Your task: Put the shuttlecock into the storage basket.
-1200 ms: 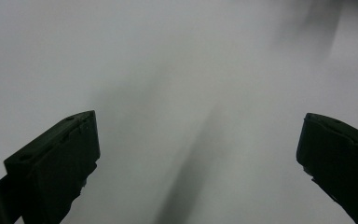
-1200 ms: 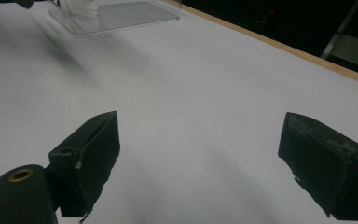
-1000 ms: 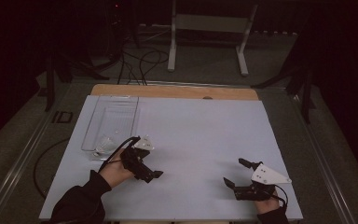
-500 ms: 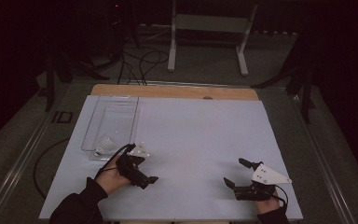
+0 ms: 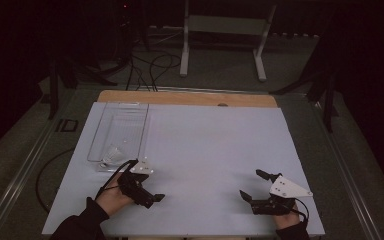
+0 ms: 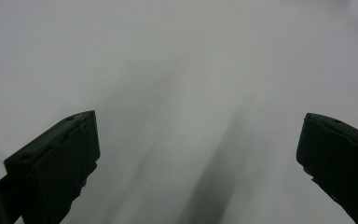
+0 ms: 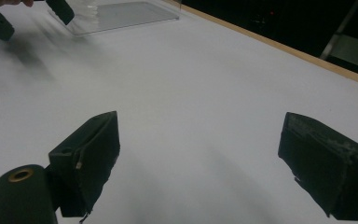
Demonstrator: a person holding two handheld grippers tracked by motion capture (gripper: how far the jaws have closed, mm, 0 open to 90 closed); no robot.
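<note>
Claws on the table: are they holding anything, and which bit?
No. The left claw and right claw are both open with nothing between their jaws.

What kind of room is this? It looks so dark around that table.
Probably a lab or recording studio: a white-topped table lit in a dark room, cables trailing over the floor behind it, a metal stand, and a person holding tongs in each hand.

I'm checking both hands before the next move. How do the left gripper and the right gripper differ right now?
The left gripper sits just below the clear tray, while the right gripper sits far from it, near the table's front right corner. The left gripper's grey plate shows small and turned away; the right gripper's lies broad and plain. Both have their jaws wide apart, holding nothing, over bare white tabletop.
</note>
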